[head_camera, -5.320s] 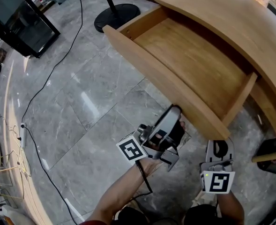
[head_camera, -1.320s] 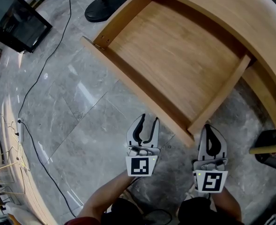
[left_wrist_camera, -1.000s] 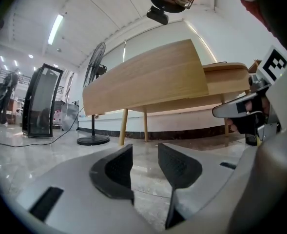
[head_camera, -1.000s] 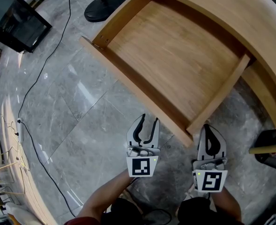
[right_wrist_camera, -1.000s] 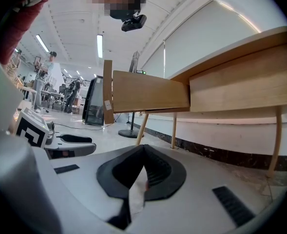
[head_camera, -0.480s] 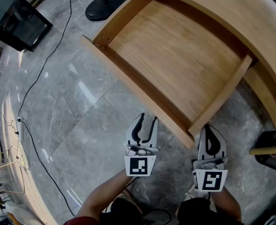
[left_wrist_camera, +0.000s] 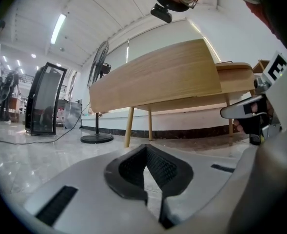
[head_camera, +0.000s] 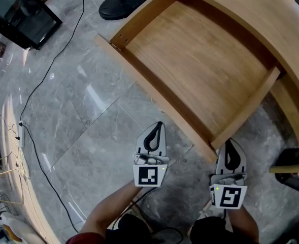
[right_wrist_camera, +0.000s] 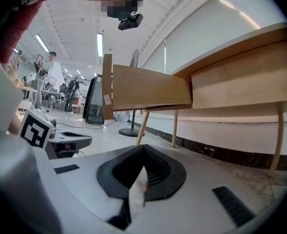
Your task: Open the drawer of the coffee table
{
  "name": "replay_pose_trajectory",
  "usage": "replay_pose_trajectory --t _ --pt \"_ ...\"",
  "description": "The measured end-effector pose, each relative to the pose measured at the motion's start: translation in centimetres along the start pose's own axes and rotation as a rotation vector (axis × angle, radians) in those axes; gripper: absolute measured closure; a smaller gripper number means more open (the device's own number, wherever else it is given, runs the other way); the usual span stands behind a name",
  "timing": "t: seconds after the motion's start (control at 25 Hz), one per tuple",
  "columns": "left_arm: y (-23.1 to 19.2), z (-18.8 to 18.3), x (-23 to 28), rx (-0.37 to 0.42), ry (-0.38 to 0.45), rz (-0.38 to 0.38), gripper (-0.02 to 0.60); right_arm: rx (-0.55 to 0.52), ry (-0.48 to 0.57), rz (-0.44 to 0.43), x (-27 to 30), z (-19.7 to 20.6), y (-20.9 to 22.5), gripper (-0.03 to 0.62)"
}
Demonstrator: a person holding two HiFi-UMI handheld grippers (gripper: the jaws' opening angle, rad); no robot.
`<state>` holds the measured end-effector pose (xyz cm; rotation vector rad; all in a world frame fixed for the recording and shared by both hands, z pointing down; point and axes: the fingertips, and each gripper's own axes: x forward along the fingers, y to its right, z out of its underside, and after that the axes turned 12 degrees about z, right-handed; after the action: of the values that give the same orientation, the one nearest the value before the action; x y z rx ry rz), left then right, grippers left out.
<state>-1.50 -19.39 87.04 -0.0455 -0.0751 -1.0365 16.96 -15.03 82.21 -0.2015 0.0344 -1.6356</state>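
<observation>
The drawer (head_camera: 154,93) sits far out of the coffee table (head_camera: 263,22), just ahead of us. Our left gripper (head_camera: 158,129) and right gripper (head_camera: 230,149) have their fingers together, empty. The drawer looks stiff and heavy; we would hold it by the front.

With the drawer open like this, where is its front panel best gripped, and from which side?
Take the front panel by its top edge, near mid-length, coming down from above: one jaw inside the drawer, one outside. It is a thin upright board with its upper edge free, and no handle shows, so that is probably the surest hold.
</observation>
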Motion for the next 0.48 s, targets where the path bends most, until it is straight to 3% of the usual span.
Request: replay_pose_trajectory --t 0.08,0.2,0.36,0.48 --pt "-0.8 0.0 0.1 -0.031 -0.009 -0.001 0.575 0.009 -0.004 0.005 0.1 0.0 0.1 0.599" --pt "-1.0 -1.2 0.8 -0.008 -0.010 0.044 0.575 0.030 -0.011 0.025 0.5 -0.6 0.9 0.599" --pt "-2.0 -1.2 0.4 -0.053 -0.139 0.062 0.575 0.011 -0.014 0.032 0.5 -1.8 1.7 0.599" --pt "-1.8 -4.1 -0.4 0.023 -0.123 0.093 0.575 0.013 -0.063 0.044 -0.1 -3.1 2.4 0.599"
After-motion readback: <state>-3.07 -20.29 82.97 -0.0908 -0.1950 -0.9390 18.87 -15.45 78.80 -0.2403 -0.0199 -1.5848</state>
